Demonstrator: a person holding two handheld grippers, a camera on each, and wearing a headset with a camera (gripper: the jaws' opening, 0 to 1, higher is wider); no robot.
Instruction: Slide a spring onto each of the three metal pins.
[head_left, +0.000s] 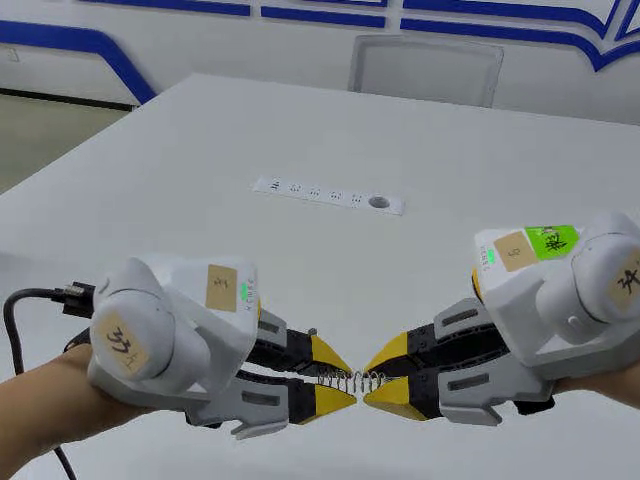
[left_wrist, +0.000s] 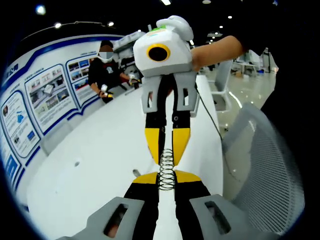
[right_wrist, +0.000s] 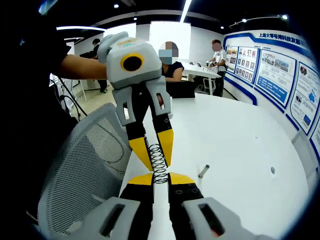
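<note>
Yellow tips of both tools meet on one spring (head_left: 352, 380), which hangs in the air over the white surface (head_left: 200, 200) with nothing under it. The left hand-held gripper (head_left: 338, 378) has its jaws pinched in on one end of the spring. The right hand-held gripper (head_left: 385, 377) has its jaws pinched in on the other end, so the coil bridges the small gap between them. Whether a pin runs inside the spring I cannot tell. One short metal pin (right_wrist: 203, 171) lies on the surface, off to one side of the spring and apart from it.

The main risk, as I judge it, is the spring itself. It is thin and held only at its ends by sloped tips, so a squeeze slightly off centre could make it bow or flick out sideways. Pulling the ends apart would stretch it, and pushing them together would buckle it. If one side lets go before the other has a firm hold, the spring drops. The pin is round and could roll if knocked.

Both forearms come in low from either side of the spring, roughly level. The jaws point straight at each other, tip to tip, with the bulky white bodies held back from the spring
</note>
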